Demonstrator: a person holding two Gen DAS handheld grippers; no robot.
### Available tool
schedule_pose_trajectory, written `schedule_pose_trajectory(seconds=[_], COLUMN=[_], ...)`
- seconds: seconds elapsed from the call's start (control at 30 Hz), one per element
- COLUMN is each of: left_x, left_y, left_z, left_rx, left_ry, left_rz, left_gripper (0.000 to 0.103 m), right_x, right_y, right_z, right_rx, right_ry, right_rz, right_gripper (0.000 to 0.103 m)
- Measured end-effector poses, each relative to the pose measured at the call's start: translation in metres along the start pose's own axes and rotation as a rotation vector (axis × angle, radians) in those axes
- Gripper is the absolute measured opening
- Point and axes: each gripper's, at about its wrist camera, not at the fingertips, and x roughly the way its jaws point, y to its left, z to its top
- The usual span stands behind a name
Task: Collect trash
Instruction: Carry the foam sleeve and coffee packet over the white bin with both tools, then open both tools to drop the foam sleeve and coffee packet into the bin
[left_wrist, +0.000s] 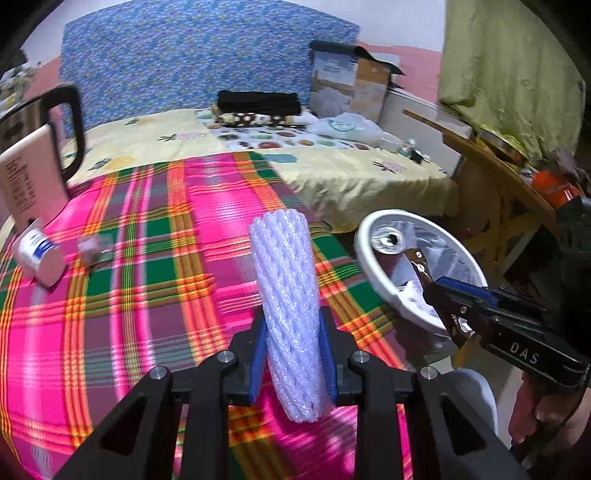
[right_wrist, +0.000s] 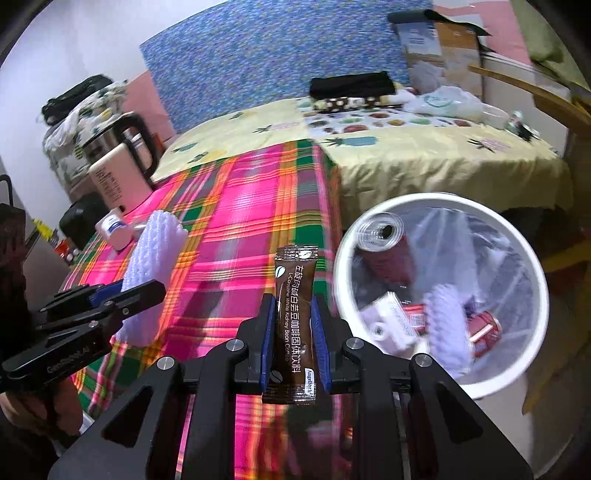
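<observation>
Across the bed, a yellow sheet (right_wrist: 424, 162) printed with small pineapples lies smooth toward the far end, with a bright plaid cloth (left_wrist: 147, 258) of pink, green and orange stripes spread over the near part. Beside the plaid's right edge, lower than the bed, stands a round white bin (right_wrist: 441, 295) with a smooth plastic rim and a thin clear liner. Inside it lie a red drink can (right_wrist: 388, 240) with its silver top facing up, a second crushed red can, a small white carton and a piece of white foam netting. At the left edge of the plaid stands a pale pink jug-shaped appliance (left_wrist: 33, 181) with a black loop handle, and a small white and blue box (left_wrist: 35, 254) lies tilted near its foot.

The left gripper (left_wrist: 291, 358) points down at a slant over the plaid; its blue pads squeeze a tube of white foam fruit netting (left_wrist: 288, 314), soft, ribbed in a diamond mesh and standing upright between them. The right gripper (right_wrist: 293, 343) is also angled downward, near the bin's rim, with its jaws closed tight on a slim brown coffee sachet (right_wrist: 295, 321), a glossy flat packet with white lettering that stands upright. In the left wrist view a hand (left_wrist: 546, 417) wraps the right gripper's black handle at the lower right.
</observation>
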Motion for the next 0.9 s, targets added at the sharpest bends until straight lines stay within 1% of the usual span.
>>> schedule_pose_trajectory(seconds=[0.33, 0.53, 0.9], left_x=[0.021, 0.036, 0.065], left_y=[-0.052, -0.079, -0.116], left_z=[0.014, 0.021, 0.031], left_rx=[0.093, 0.136, 0.185], left_ry=[0.014, 0.029, 0.058], left_rz=[-0.094, -0.138, -0.199], left_gripper=[0.027, 0.027, 0.027], right_x=[-0.016, -0.018, -0.018], right_y=[-0.053, -0.071, -0.093], right_z=[-0.008, -0.011, -0.015], right_rx=[0.114, 0.154, 0.193], right_ry=[-0.027, -0.03, -0.02], right_rz=[-0.091, -0.112, -0.135], right_gripper=[0.02, 0.02, 0.02])
